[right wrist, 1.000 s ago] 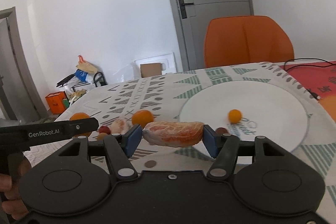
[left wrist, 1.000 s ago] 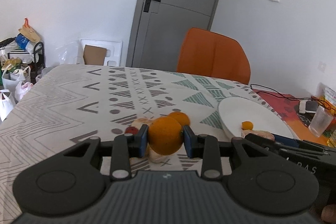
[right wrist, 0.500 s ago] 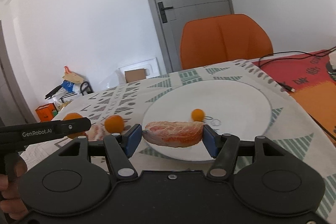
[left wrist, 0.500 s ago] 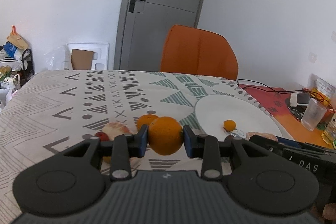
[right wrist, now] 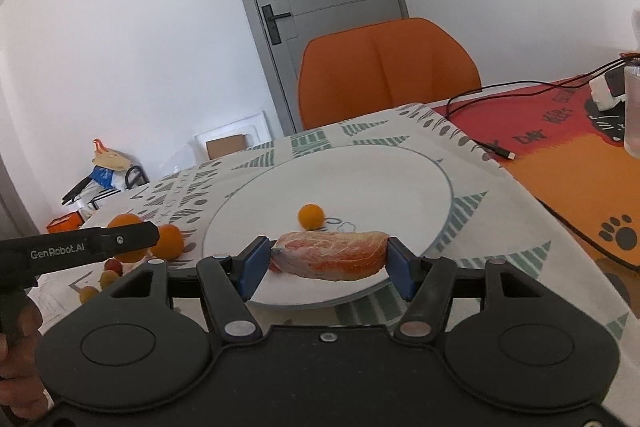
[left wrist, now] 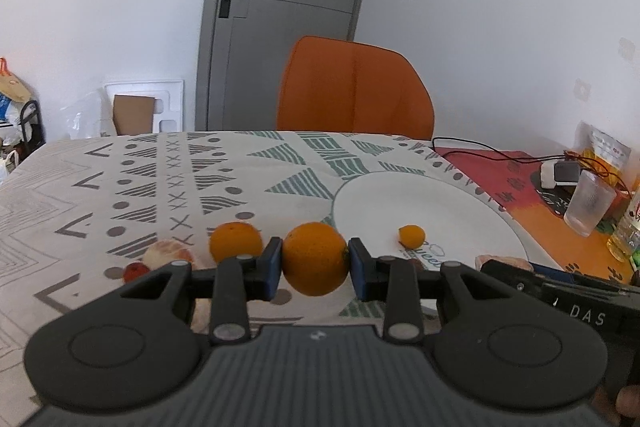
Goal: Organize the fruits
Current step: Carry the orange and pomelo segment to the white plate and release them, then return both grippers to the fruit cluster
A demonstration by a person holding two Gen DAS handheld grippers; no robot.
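Note:
My left gripper (left wrist: 315, 265) is shut on an orange (left wrist: 315, 259) and holds it above the table near the left rim of the white plate (left wrist: 460, 211). My right gripper (right wrist: 330, 263) is shut on a peeled grapefruit segment (right wrist: 332, 255) over the near part of the plate (right wrist: 380, 183). A small kumquat (left wrist: 412, 235) lies on the plate; it also shows in the right wrist view (right wrist: 311, 215). A second orange (left wrist: 236, 242), a peeled piece (left wrist: 168, 254) and a small red fruit (left wrist: 135, 271) lie on the cloth left of the plate.
An orange chair (left wrist: 354, 89) stands behind the table. A plastic cup (left wrist: 588, 205), a charger with cable (left wrist: 558, 173) and a bottle sit on the red-orange mat at the right. Small fruits (right wrist: 100, 279) lie near the table's left front.
Both grippers have moved right toward the plate with their fruit. The right gripper now holds the segment over the plate; the left one has brought its orange near the plate's left rim.

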